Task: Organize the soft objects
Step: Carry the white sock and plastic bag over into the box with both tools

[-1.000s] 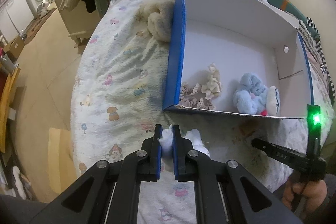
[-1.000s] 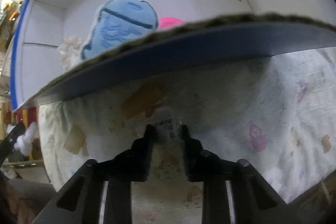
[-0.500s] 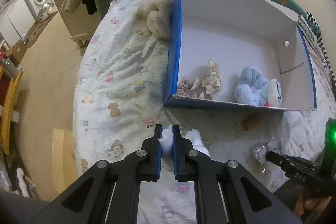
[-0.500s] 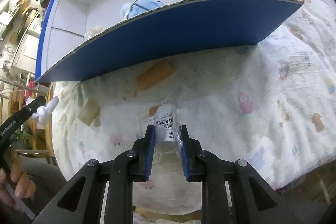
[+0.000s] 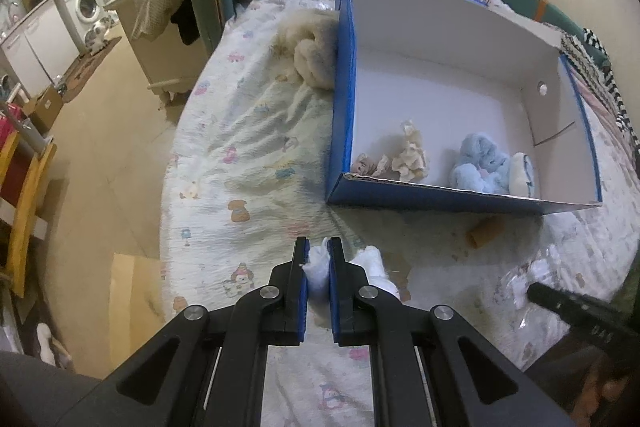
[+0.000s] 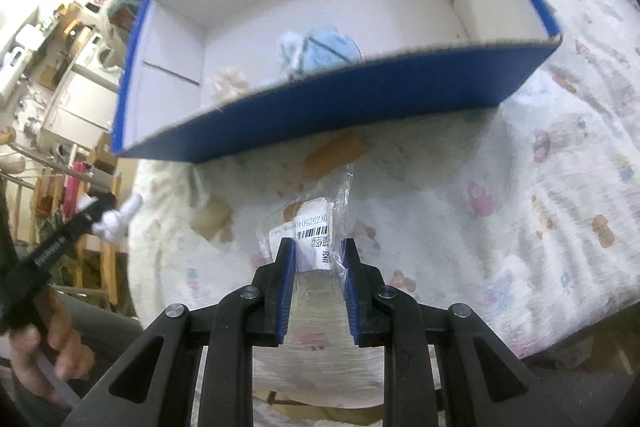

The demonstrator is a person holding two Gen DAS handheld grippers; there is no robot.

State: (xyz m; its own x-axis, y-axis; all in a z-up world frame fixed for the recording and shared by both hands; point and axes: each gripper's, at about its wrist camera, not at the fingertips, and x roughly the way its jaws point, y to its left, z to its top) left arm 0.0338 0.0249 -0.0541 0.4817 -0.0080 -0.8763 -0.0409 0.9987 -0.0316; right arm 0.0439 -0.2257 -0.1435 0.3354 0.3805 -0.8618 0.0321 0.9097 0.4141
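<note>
Two hand-held grippers are seen: a fluffy white plush toy (image 5: 318,261) is clamped by the left hand-held gripper (image 5: 317,263), a crinkled clear plastic bag (image 6: 316,223) is pinched by the right hand-held gripper (image 6: 319,261), both above the patterned bed (image 5: 248,163), near the blue-and-white cardboard box (image 5: 344,107).

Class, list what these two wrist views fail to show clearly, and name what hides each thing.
- White soft toy: left wrist view, mostly behind the left gripper.
- Clear plastic bag: right wrist view, contents unclear, label in the way.
- Blue plush: right wrist view, lower part behind the box wall.
</note>
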